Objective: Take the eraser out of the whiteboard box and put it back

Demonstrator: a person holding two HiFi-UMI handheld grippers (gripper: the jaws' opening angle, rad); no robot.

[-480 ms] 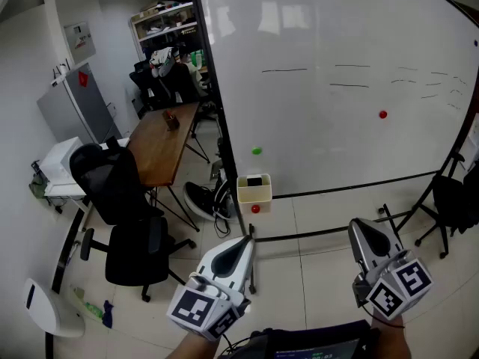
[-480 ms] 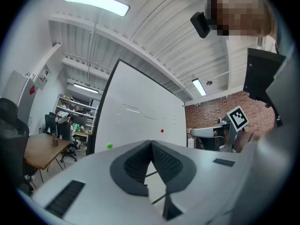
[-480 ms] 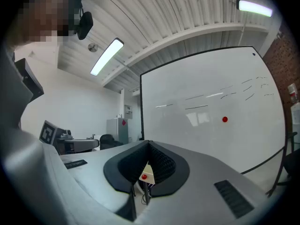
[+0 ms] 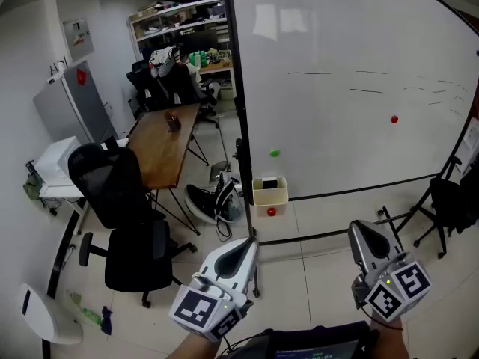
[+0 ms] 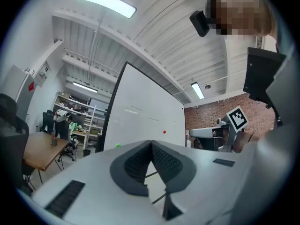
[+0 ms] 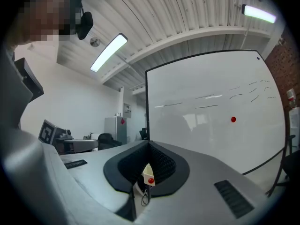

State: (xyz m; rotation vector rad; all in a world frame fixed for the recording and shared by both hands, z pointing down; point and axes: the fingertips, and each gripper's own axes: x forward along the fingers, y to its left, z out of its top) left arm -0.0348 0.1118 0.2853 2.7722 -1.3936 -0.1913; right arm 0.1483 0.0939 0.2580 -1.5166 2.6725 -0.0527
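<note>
So at this point both tools were just hanging low in the head view, well short of the whiteboard (image 4: 352,88). The left hand-held gripper (image 4: 251,240) had its jaws pinched together at the tips with nothing in them. Its own view showed the same thing: the ribbed pads met at the point and nothing was caught there. The right hand-held gripper (image 4: 358,227) was the same story, fully closed and empty. Both were pointed pretty much level toward the board.

The eraser (image 4: 269,183) was sitting in the whiteboard box (image 4: 270,196), poking out of the open top as a dark block. That cream box hung at the lower left corner of the board, right next to the black frame post, with a small red magnet (image 4: 271,212) on its front near the bottom. In the right gripper view the box (image 6: 143,172) showed up tiny through the slot below the closed tips, red dot and all, but I couldn't make out the eraser there.

Other stuff on the board: a green magnet (image 4: 275,153) above the box, a red board magnet (image 4: 394,119) further right, and some faint marker lines up top. Off to the left were a wooden desk (image 4: 166,144) and a black office chair (image 4: 112,193).
</note>
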